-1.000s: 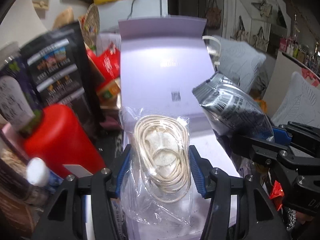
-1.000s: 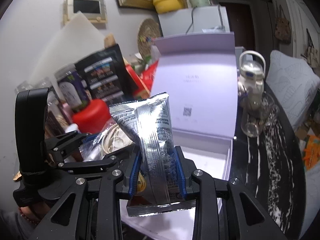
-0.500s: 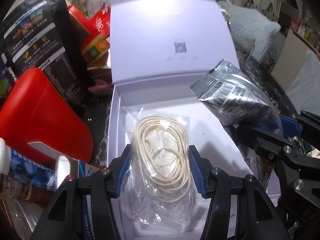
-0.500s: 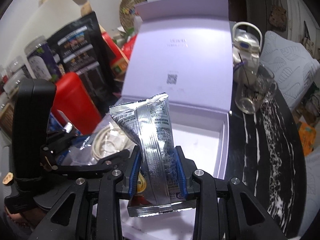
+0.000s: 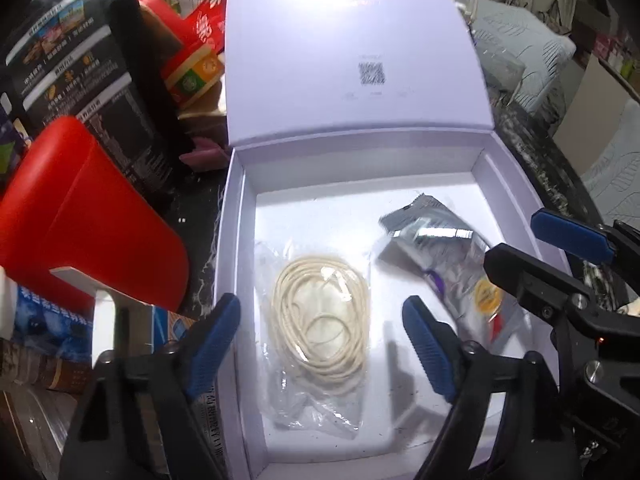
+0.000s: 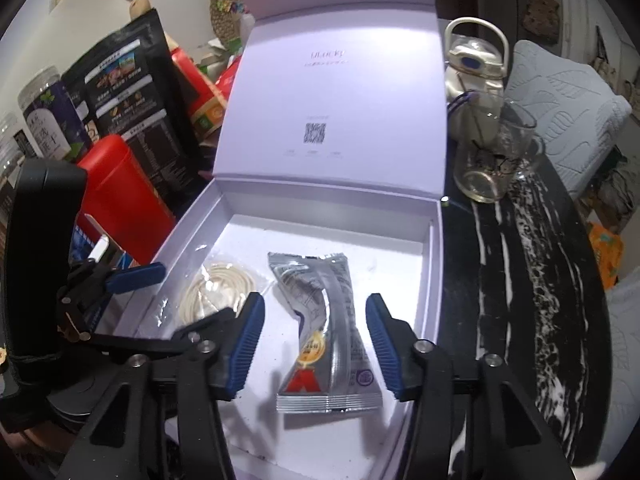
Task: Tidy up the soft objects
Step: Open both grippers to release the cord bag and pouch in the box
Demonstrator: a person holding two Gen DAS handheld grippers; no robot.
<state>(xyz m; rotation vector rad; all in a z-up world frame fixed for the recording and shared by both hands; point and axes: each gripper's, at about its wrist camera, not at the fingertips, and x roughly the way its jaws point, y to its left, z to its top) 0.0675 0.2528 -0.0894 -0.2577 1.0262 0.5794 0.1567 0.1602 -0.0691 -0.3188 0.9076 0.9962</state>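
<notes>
- Red plastic of a container (image 5: pixel 80 216) fills the far left of the left wrist view, with a black printed pouch (image 5: pixel 88 68) standing behind it on the dark table (image 6: pixel 528 280).
- Just right of these sits the white box (image 5: pixel 240 240), its hinged lid (image 5: pixel 348 52) raised upright at the back and showing a small square code.
- On the left half of the box floor lies the clear bag of coiled cord (image 5: pixel 320 320), flat and touching the floor.
- Over it hangs the left gripper (image 5: pixel 320 340); its jaws have just been opening and now stand wide, one blue pad (image 5: pixel 214 334) outside the box's left wall and the other right of the bag, neither touching it.
- On the right half of the floor lies the silver snack packet (image 6: pixel 328 328), just beside the cord bag, its gold seal and red mark facing up.
- Around it stands the right gripper (image 6: pixel 316 344); its jaws have just been opening, and the blue pads (image 6: pixel 246 344) stand clear of the packet on both sides, so nothing is gripped.
- Further right, outside the box, a clear glass cup (image 6: pixel 496 156) stands on the table with a white-handled bottle (image 6: pixel 476 60) behind it.
</notes>
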